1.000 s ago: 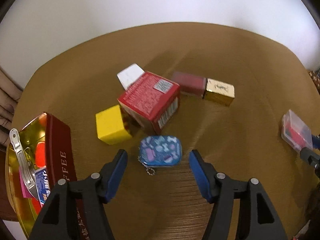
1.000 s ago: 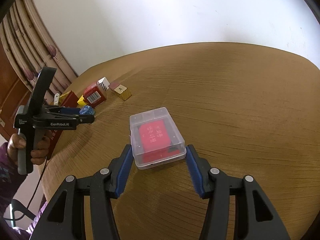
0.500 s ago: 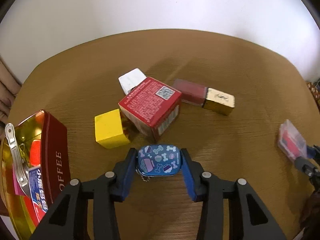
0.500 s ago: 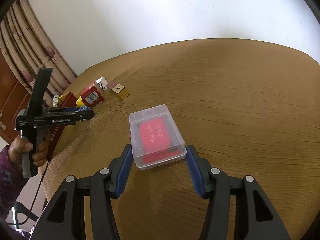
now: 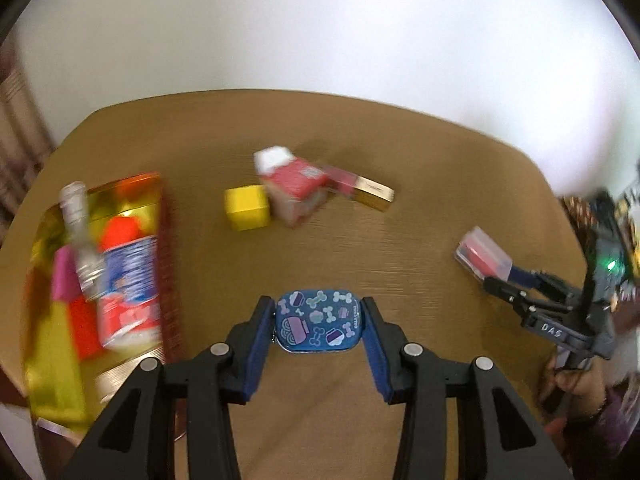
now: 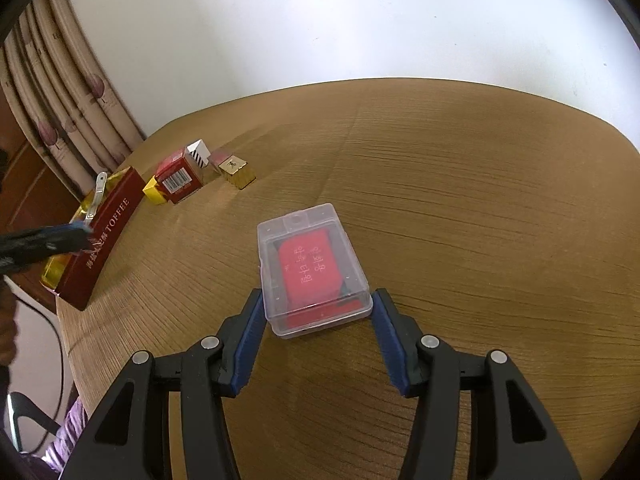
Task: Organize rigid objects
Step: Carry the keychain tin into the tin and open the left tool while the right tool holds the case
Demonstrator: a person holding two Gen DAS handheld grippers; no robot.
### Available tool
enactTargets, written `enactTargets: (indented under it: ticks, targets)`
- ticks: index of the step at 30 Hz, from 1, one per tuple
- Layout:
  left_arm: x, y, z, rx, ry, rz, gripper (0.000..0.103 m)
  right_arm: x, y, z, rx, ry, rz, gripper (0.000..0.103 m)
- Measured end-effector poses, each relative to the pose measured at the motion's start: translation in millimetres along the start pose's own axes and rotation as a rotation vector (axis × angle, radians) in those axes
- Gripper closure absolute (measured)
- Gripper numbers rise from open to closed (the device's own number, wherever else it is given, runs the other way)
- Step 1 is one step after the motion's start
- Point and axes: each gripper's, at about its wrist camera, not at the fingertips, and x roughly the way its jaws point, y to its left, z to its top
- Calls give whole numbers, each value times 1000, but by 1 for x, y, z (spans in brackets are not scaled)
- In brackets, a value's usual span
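My left gripper (image 5: pixel 319 320) is shut on a small blue patterned tin (image 5: pixel 318 319) and holds it above the round wooden table (image 5: pixel 360 240), next to the open red toffee tin (image 5: pixel 100 264). My right gripper (image 6: pixel 318 312) is shut on a clear plastic case (image 6: pixel 314 268) with red cards inside, low over the table. The case also shows at the right of the left wrist view (image 5: pixel 482 254). A yellow cube (image 5: pixel 246 207), a red carton (image 5: pixel 296 184), a white box (image 5: pixel 272 158) and a gold-ended box (image 5: pixel 374 192) sit clustered farther back.
The toffee tin (image 6: pixel 96 236) lies near the table's left edge and holds a metal clip (image 5: pixel 82 232), a blue-and-red packet (image 5: pixel 128 284) and other bright items. Curtains (image 6: pixel 60 100) hang behind it. A white wall stands behind the table.
My left gripper closed on the blue tin, lifted it and swung left toward the toffee tin. My right gripper kept hold of the clear case and barely moved.
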Motion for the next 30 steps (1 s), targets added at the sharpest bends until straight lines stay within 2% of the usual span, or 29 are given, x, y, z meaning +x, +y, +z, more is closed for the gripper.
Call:
enactTargets:
  ticks: [2, 7, 13, 19, 26, 30]
  targets:
    - [-21, 24, -3, -44, -9, 15, 59, -5, 3, 0, 27, -2, 32, 53]
    - [-55, 90, -13, -143, -26, 142, 59, -18, 22, 1, 70, -14, 114, 53]
    - [-42, 143, -25, -218, 19, 206, 59, -28, 49, 7, 84, -24, 168, 54]
    - [-26, 166, -38, -278, 58, 220, 59, -36, 72, 11, 66, -22, 180, 55]
    - [-15, 167, -43, -241, 60, 325, 58, -39, 91, 19, 64, -16, 200, 55]
    - [-21, 165, -43, -216, 42, 358, 57, -45, 114, 28, 26, -21, 217, 55]
